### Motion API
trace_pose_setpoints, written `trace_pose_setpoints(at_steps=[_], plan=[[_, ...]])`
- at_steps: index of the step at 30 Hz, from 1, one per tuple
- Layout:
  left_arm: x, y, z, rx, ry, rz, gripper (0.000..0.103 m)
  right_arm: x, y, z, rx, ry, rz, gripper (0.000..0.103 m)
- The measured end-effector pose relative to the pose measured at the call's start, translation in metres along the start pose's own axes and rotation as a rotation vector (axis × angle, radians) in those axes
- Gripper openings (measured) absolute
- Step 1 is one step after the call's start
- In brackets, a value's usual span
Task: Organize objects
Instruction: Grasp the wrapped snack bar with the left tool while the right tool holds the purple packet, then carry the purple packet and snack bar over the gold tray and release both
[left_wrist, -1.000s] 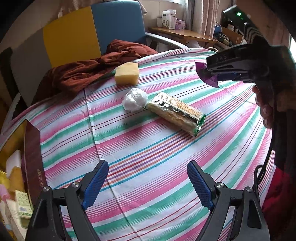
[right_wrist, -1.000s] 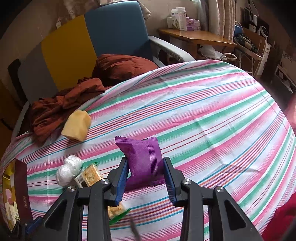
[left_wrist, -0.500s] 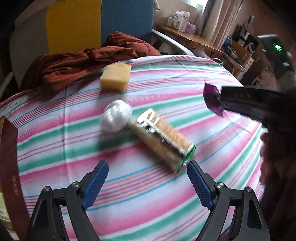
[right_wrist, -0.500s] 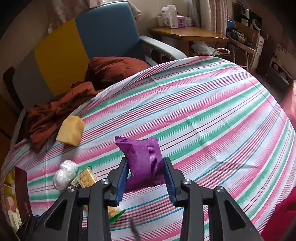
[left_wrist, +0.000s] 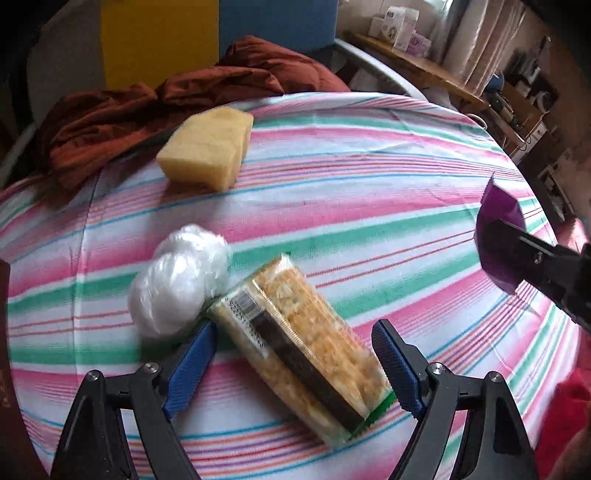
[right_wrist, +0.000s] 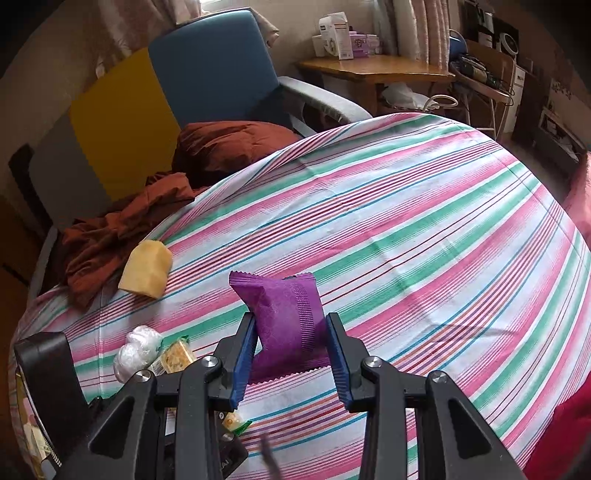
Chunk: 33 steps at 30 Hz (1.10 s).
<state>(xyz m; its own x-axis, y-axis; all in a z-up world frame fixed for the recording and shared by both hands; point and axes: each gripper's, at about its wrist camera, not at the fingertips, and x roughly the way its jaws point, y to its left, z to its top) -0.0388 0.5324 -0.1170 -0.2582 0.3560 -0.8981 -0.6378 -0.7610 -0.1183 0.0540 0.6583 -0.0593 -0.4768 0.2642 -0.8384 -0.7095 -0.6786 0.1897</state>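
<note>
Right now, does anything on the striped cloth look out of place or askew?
The cracker pack lies askew across the stripes, one end touching the white plastic bundle. The brown cloth spills crumpled over the far edge beside the yellow sponge.

The left tool (left_wrist: 291, 362) has two black plastic arms with big triangle holes cut in them, and each arm ends in a bright blue pad with little ridges. Round silver screws sit where the black parts join, two on each side. The right tool (right_wrist: 291, 358) looks the same, black with blue ridged pads and shiny silver screws, and seen from the side in the left camera it is a long black bar with small holes in it.
</note>
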Motion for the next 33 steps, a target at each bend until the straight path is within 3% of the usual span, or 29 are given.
trace_pose_setpoints(at_steps=[1,6,15,20,33], plan=[[0.0,0.0,-0.001,0.011,0.001,0.004,0.084,0.001,0.0,0.0,-0.003,0.005,0.002,0.037],[-0.014,0.008,-0.02,0.119,-0.023,-0.024,0.054,0.003,0.011,-0.005,-0.054,0.026,0.037,0.037],[-0.052,0.049,-0.083,0.238,-0.049,-0.082,0.053,0.014,0.05,-0.019,-0.231,0.103,0.126,0.037],[-0.069,0.072,-0.109,0.202,-0.073,-0.087,0.053,0.018,0.071,-0.033,-0.331,0.127,0.149,0.037],[-0.097,0.099,-0.138,0.153,-0.115,-0.045,0.047,0.017,0.07,-0.039,-0.333,0.109,0.098,0.037]])
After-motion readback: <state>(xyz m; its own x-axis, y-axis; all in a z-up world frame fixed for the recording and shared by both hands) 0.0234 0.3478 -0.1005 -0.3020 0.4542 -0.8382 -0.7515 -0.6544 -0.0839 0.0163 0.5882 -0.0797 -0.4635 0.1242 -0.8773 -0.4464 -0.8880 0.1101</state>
